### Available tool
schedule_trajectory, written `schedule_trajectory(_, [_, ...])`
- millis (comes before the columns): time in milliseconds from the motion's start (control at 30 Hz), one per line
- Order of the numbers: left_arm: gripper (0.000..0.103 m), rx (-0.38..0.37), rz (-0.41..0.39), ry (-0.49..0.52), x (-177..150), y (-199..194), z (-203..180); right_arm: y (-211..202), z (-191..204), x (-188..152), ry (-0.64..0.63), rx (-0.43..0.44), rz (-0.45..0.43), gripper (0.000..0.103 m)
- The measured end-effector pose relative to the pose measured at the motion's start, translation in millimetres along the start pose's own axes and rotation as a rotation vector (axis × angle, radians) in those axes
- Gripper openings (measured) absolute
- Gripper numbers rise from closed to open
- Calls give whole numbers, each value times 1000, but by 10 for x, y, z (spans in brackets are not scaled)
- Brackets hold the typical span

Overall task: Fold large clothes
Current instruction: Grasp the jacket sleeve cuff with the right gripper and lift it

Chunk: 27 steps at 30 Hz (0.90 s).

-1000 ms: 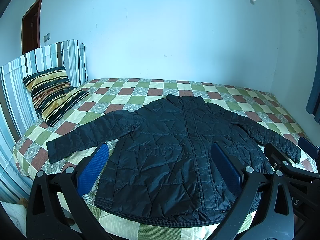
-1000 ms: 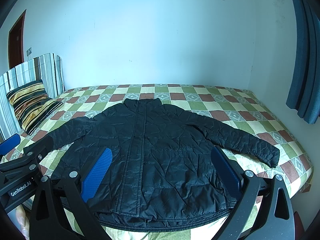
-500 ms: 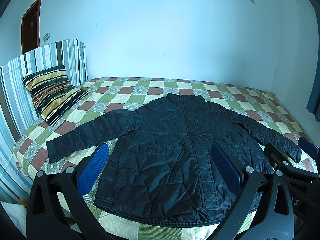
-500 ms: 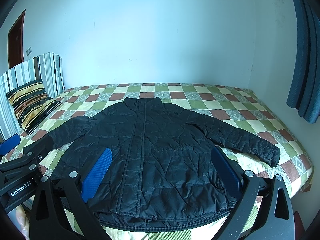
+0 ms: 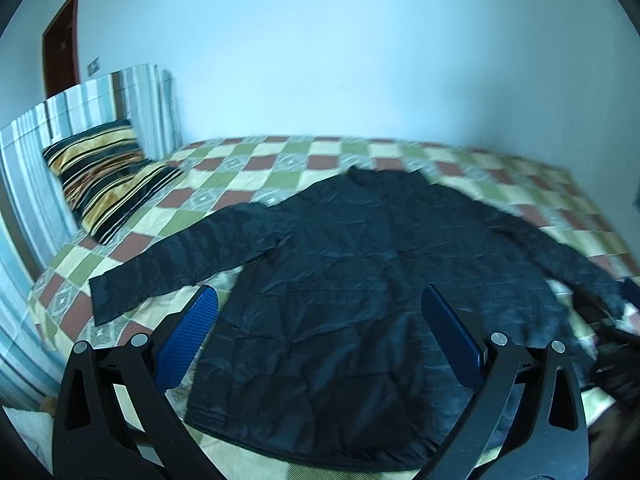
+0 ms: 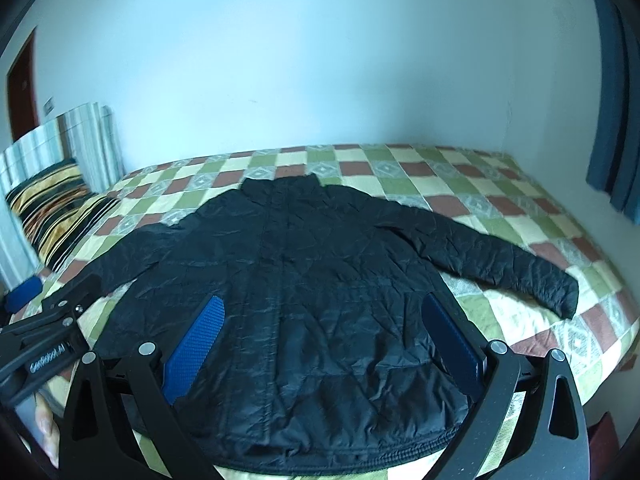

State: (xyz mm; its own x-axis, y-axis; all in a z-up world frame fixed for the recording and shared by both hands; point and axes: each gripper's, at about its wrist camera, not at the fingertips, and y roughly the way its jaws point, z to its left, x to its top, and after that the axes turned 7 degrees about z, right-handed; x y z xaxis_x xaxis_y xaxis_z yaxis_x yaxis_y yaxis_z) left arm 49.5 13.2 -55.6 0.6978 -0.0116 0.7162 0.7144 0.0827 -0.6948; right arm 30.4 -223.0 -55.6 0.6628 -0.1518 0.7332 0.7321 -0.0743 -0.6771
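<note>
A black quilted jacket [image 5: 360,280] [image 6: 320,288] lies flat and face up on the checked bed, both sleeves spread out, collar at the far side. My left gripper [image 5: 320,320] hovers open above the jacket's lower left part, blue pads wide apart and empty. My right gripper [image 6: 320,328] hangs open over the lower middle of the jacket, holding nothing. The left sleeve cuff [image 5: 104,300] lies near the bed's left edge. At the right, the other sleeve cuff [image 6: 560,292] rests on the bedspread. The left gripper's body shows at the left edge of the right wrist view.
The bed [image 6: 460,184] has a green, red and cream checked cover. A striped pillow [image 5: 104,176] leans on the striped headboard [image 5: 48,140] at the left. Blue curtains [image 6: 616,100] hang at the right. A brown door [image 5: 60,40] stands behind the headboard.
Both views have shifted and blurred: the grippers have moved a little, the left one swinging leftward. The jacket lies as before and both grippers stay open.
</note>
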Motion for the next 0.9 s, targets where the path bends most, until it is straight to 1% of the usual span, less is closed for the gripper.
schedule_trajectory(67, [101,51,39,-16,30,268,91,145,-157,18,35,-15,17,98])
schedule_trajectory(167, [101,151,98,-42,53,681,280,431,-548,47,121,-51,64,98])
schedule_trajectory(233, [101,218,137,-63,58,938,440,625,-954,59,209,-75,94,98])
schedule_trajectory(267, [101,245,154,-73,59,1048,527,675,-1083,63,240,-82,100,98])
schedule_trajectory(300, [101,269,171,-85,56,1148,603,758,-1344,60,303,-86,100,98])
schedule_trajectory(333, [101,300,198,-103,49,1288,718,809,-1509,56,346,-87,104,98])
schedule_trajectory(367, [101,313,214,-113,45,1359,781,863,-1686,50,391,-91,111,98])
schedule_trajectory(433, [101,345,249,-139,22,1532,921,974,-2162,14,499,-100,122,98])
schedule_trajectory(467, [101,361,260,-147,8,1584,966,1006,-2294,7,529,-103,123,98])
schedule_trajectory(500, [101,376,269,-156,-5,1630,1013,1048,-2569,-26,591,-121,126,98])
schedule_trajectory(533, [101,394,278,-167,-20,1685,1077,1055,-2685,-45,616,-132,124,98])
schedule_trajectory(567, [101,408,287,-174,-33,1724,1121,1055,-2847,-79,651,-150,115,95])
schedule_trajectory(600, [101,415,296,-179,-46,1758,1138,1048,-3023,-123,687,-189,107,78])
schedule_trajectory(633, [101,425,306,-185,-62,1799,1172,1052,-3149,-155,712,-222,116,69])
schedule_trajectory(667, [101,435,313,-188,-77,1832,1195,1059,-3249,-187,736,-242,130,63])
schedule_trajectory(767, [101,463,327,-198,-101,1903,1243,1068,-3593,-337,839,-225,126,63])
schedule_trajectory(900, [101,489,353,-200,-132,2013,1287,1075,-3918,-546,960,-233,122,64])
